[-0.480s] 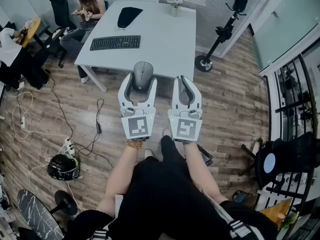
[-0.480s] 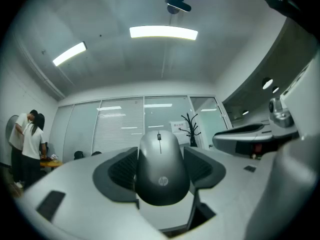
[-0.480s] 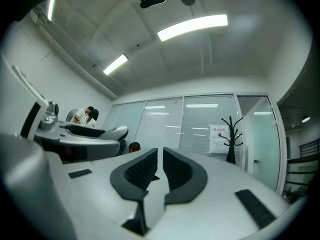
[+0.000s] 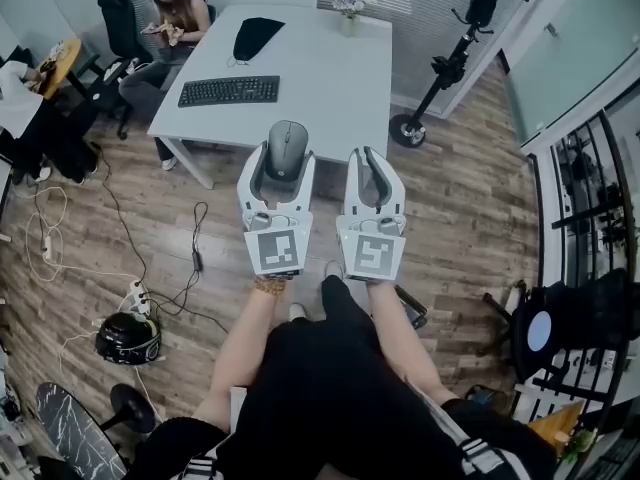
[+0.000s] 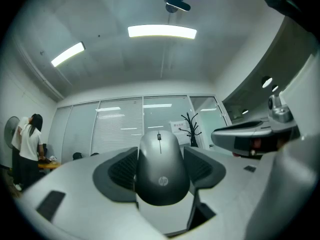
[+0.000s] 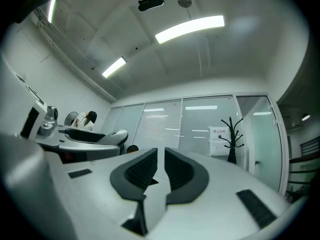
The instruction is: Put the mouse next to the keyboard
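A grey mouse (image 4: pixel 287 144) sits between the jaws of my left gripper (image 4: pixel 283 165), which is shut on its sides and holds it in the air above the wooden floor. In the left gripper view the mouse (image 5: pixel 162 168) fills the gap between the two dark pads. My right gripper (image 4: pixel 371 171) hangs beside it, shut with nothing in it; its pads (image 6: pixel 141 173) nearly meet. The black keyboard (image 4: pixel 229 90) lies near the front left edge of the white table (image 4: pixel 330 78), ahead of both grippers.
A black pouch (image 4: pixel 253 33) and a vase of flowers (image 4: pixel 348 3) are on the table's far part. A person (image 4: pixel 172 13) sits at its left corner. A scooter (image 4: pixel 448 66) stands to the right. Cables, a power strip (image 4: pixel 137 292) and a helmet (image 4: pixel 127 338) lie on the floor at left.
Hardly anything differs: both grippers and the held mouse keep their places, and the view has shifted only slightly.
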`<state>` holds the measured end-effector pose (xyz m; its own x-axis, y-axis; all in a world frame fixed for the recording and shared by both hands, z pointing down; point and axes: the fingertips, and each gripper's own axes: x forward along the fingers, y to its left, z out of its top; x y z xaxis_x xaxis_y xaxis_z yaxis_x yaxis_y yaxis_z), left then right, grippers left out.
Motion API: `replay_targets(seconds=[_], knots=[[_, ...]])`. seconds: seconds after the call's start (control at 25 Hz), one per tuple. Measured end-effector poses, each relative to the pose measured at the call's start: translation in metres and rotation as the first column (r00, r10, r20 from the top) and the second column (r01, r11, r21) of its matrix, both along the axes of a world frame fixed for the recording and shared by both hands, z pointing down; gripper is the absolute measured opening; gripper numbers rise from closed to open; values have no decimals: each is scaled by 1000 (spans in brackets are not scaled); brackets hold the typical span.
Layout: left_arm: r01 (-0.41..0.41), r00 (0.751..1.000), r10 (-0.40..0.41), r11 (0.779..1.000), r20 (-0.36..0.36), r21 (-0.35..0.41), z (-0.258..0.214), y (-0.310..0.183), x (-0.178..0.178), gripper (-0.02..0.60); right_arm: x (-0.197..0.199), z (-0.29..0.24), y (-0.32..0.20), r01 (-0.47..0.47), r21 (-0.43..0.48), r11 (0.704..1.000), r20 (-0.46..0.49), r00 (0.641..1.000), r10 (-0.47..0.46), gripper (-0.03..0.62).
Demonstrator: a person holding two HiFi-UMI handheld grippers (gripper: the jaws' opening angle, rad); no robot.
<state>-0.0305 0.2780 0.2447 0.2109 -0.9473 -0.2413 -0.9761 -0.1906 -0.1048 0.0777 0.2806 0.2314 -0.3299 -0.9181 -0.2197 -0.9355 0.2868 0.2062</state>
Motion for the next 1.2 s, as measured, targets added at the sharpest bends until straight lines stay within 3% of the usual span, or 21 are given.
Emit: replay_targets(seconds=[0.76, 1.2], knots=[[17, 1000, -16, 999, 20, -30, 14, -78, 26, 295, 25, 10, -81, 14, -22, 1000, 15, 1000, -13, 29], [73, 997, -73, 997, 17, -3, 14, -118, 36, 295, 33, 18, -133, 66, -26, 997, 18, 998, -66, 29]])
